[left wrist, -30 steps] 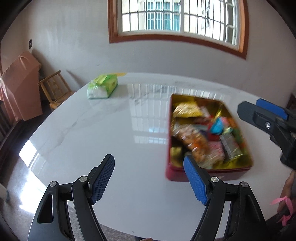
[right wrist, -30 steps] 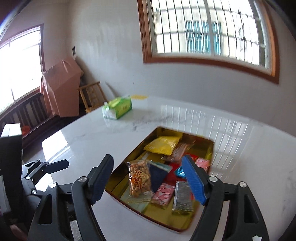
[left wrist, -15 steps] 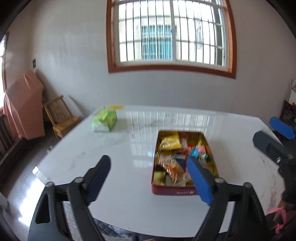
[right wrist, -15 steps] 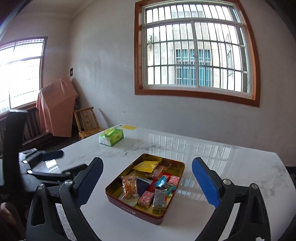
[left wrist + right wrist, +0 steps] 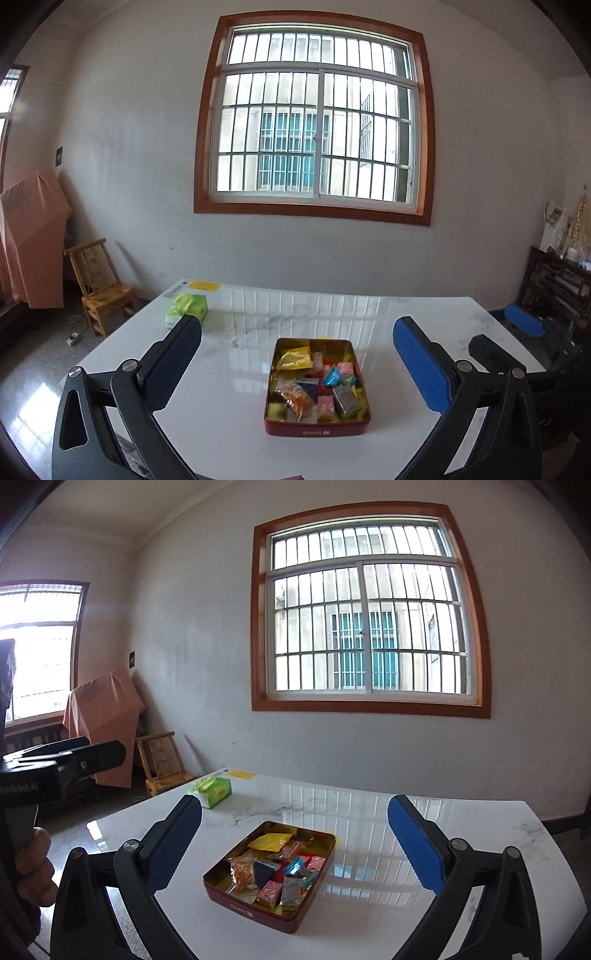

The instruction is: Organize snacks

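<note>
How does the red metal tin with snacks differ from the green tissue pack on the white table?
The red metal tin is an open, flat tray holding many small packets; the green tissue pack is a closed soft block. The tin lies nearer the cameras, the pack near the far corner. Both rest on the white marble table.

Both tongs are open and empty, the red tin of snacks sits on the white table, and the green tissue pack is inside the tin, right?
Not quite. The green tissue pack lies on the white table beyond the red tin, apart from it, as the right wrist view shows. The rest holds.
</note>
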The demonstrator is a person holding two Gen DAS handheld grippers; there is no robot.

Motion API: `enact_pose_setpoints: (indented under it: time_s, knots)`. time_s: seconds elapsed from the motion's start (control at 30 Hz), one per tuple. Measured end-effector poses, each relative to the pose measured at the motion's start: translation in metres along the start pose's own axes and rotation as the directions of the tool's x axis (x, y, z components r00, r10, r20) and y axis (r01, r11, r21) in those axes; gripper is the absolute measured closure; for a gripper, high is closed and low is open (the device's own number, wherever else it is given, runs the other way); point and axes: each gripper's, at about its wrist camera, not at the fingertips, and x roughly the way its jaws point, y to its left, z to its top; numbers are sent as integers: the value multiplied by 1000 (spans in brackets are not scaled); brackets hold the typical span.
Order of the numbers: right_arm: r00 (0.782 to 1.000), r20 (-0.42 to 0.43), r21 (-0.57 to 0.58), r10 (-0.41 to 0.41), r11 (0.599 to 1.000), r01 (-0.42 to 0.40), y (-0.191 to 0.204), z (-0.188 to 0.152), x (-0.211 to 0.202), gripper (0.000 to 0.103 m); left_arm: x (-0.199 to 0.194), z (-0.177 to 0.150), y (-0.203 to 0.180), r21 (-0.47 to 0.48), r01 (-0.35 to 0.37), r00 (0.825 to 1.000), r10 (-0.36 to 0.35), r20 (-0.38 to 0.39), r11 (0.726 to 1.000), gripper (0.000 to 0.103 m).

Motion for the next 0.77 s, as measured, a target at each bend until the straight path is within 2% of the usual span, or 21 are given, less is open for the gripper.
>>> enact_pose_setpoints:
  time_s: [0.33,0.47,0.53,0.6,0.67,0.73,0.77]
  knots:
    - [1000,-22,12,-9,1000,9,-8,-7,4,1,-1,2,-9,38,-36,999,36,8,999,0]
    - [996,-89,72,-19,997,25,-29,-21,15,1,10,-5,-12,42,-37,999,38,-32,998,0]
    - [986,-159,90,-52,994,67,-47,-32,28,1,17,-11,-13,37,-58,997,60,-52,998,0]
    - [968,-240,101,-80,989,107,-67,-45,41,1,26,-18,-16,52,-106,992,109,-70,993,0]
    - [942,-309,101,-132,980,171,-94,-60,52,1,36,-25,-17,48,-104,988,108,-111,993,0]
    - [881,-429,88,-200,961,261,-134,-83,69,1,45,-33,-17,34,-89,982,94,-164,995,0]
    - [862,-459,88,-216,954,286,-149,-92,73,1,51,-38,-18,31,-93,977,97,-192,995,0]
